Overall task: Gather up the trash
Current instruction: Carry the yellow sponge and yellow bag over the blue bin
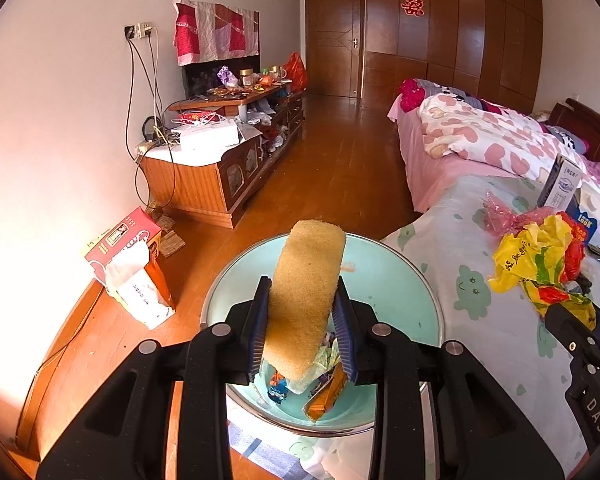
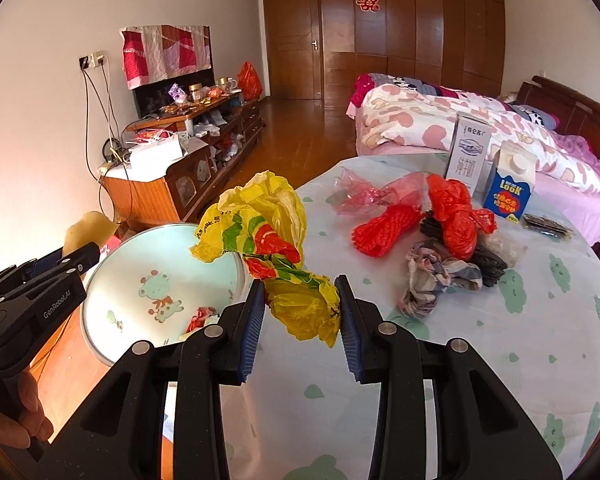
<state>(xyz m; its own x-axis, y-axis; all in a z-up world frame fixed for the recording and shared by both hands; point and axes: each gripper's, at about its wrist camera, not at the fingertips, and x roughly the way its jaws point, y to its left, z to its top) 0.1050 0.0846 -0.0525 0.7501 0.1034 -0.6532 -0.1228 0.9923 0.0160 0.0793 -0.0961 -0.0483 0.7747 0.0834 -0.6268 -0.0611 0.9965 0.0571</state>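
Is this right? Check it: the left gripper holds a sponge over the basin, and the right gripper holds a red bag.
Wrong colour. The right gripper holds a yellow bag, as the right wrist view shows. The left gripper does hold the sponge over the basin.

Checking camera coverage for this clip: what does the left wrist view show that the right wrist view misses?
Only the left wrist view: the tissue box on the floor and wrappers inside the bin. Only the right wrist view: the red bags, rag and milk cartons. Both: the sponge in the left gripper, the yellow bag in the right gripper.
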